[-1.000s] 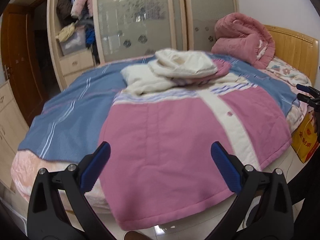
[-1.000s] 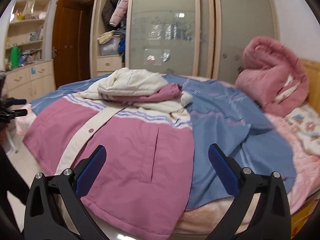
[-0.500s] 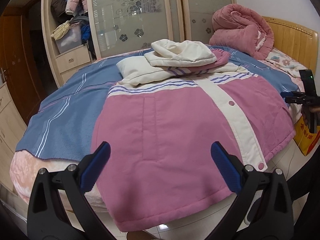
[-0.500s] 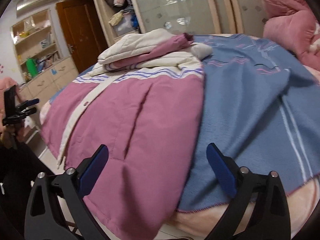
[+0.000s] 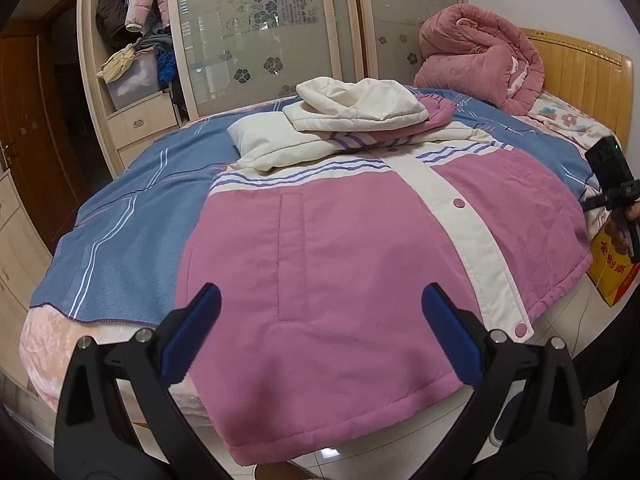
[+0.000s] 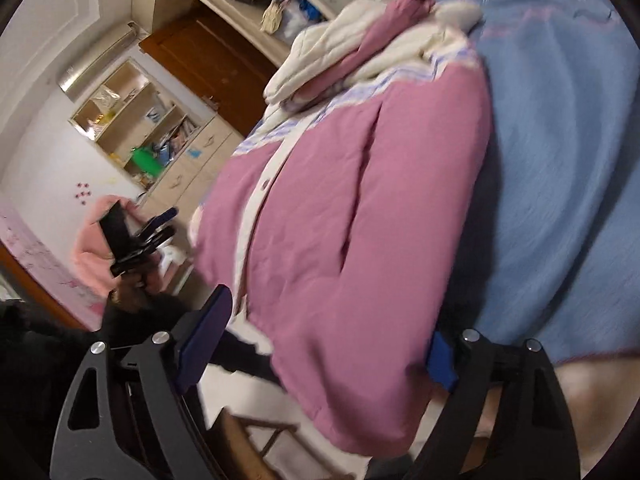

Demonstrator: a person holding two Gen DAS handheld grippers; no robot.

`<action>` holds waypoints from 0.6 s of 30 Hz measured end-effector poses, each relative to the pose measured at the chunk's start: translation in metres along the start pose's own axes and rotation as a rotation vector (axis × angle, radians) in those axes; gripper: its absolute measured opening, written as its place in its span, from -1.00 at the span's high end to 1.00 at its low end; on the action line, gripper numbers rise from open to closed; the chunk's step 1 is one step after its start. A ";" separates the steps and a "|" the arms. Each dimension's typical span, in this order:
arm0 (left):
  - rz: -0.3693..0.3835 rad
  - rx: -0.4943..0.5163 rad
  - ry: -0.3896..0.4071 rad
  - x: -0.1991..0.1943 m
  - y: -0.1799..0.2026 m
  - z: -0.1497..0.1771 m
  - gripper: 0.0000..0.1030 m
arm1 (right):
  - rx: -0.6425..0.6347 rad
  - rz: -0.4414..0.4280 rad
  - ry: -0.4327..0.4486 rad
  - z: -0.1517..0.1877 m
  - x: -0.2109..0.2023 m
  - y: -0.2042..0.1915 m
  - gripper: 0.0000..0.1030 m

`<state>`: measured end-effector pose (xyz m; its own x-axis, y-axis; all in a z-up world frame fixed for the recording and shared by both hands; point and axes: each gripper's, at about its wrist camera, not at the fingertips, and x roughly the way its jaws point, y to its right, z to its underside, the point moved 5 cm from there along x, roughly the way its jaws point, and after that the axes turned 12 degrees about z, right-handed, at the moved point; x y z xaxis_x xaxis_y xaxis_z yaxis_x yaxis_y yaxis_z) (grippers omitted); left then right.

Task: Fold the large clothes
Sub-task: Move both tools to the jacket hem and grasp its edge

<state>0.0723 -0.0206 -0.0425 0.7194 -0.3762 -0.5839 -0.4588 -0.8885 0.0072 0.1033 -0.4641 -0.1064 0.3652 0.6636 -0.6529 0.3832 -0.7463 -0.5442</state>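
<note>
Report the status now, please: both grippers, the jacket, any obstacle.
Left hand-held gripper open, above the hem. Right hand-held gripper open, at the hem corner. Pink jacket flat on the bed, sleeves and hood folded in. Nothing in the way.

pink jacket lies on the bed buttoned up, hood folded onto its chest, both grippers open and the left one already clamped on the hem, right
Not quite: the left gripper is open and holds nothing, hovering short of the jacket hem, as the left wrist view shows. The rest stands: the hood is folded down, and the right gripper is open.
</note>
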 end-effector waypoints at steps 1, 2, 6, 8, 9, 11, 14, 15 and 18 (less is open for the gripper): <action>0.000 -0.003 0.003 -0.001 -0.001 -0.001 -0.96 | 0.026 -0.031 -0.040 0.004 0.006 0.001 -0.68; -0.001 -0.004 0.004 -0.001 -0.002 -0.001 -0.96 | 0.030 -0.047 -0.057 0.004 0.010 -0.002 -0.68; -0.008 0.017 -0.001 -0.004 -0.005 0.000 -0.96 | 0.038 -0.037 -0.049 0.006 0.019 -0.010 -0.68; -0.011 0.035 -0.011 -0.006 -0.010 0.000 -0.96 | 0.004 -0.007 -0.010 0.010 0.020 -0.017 -0.75; -0.020 0.041 -0.018 -0.007 -0.016 0.001 -0.96 | -0.030 0.021 0.004 0.013 0.021 -0.022 -0.81; -0.039 0.036 -0.032 -0.009 -0.029 0.002 -0.96 | -0.048 0.068 0.008 0.014 0.024 -0.028 -0.88; -0.059 -0.008 -0.051 -0.015 -0.057 0.004 -0.96 | 0.041 0.081 -0.008 0.011 0.021 -0.023 -0.59; -0.064 -0.034 -0.060 -0.017 -0.068 0.006 -0.96 | 0.042 0.092 -0.004 0.010 0.016 -0.019 -0.06; -0.057 -0.138 -0.117 -0.018 -0.101 0.011 -0.96 | 0.002 0.091 0.017 0.008 0.003 -0.027 0.69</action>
<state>0.1005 0.0784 -0.0416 0.6730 -0.2984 -0.6768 -0.3372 -0.9382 0.0783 0.0871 -0.4423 -0.0975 0.4129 0.5938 -0.6906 0.3463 -0.8036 -0.4840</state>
